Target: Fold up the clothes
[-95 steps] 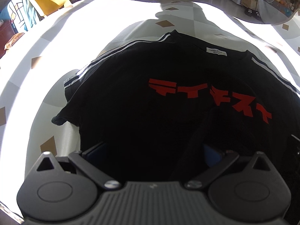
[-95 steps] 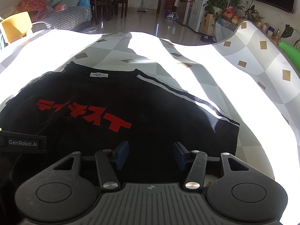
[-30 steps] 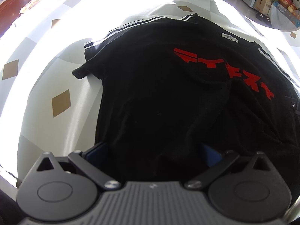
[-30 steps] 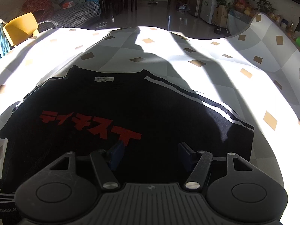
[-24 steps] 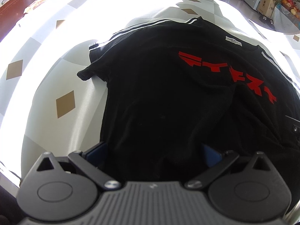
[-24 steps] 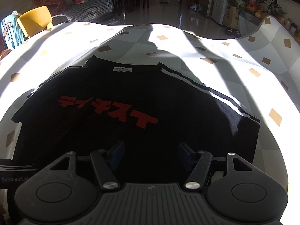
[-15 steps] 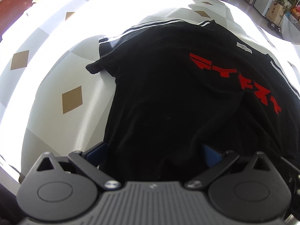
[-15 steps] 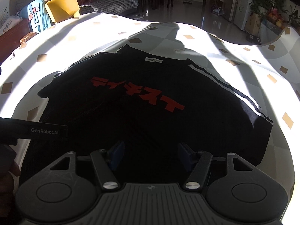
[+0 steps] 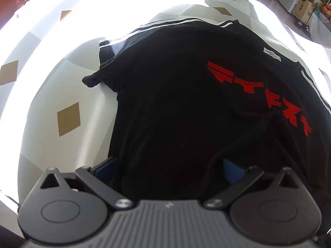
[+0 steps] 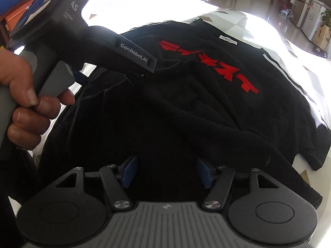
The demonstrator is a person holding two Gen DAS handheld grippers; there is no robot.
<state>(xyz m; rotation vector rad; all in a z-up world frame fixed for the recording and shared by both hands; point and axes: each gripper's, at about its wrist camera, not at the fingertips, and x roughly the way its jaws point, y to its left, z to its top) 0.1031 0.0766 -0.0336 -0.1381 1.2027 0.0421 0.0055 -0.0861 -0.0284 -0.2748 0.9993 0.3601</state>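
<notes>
Both grippers hang over the near hem of the black tee [image 9: 175,103], which lies flat on the checked tablecloth [image 9: 68,122]. Right gripper [image 10: 166,171]: jaws apart w/ nothing pinched. Left gripper [image 9: 168,170]: jaws wide, cloth bunched btwn them, grip unclear. Risk: pads catch only the top layer, so the fold drags crooked. Farther off, the curled sleeve [image 9: 97,76] could get folded in.

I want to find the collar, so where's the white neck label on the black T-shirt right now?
In the right wrist view the white neck label sits upper right on the black T-shirt, just beyond the red lettering.
</notes>
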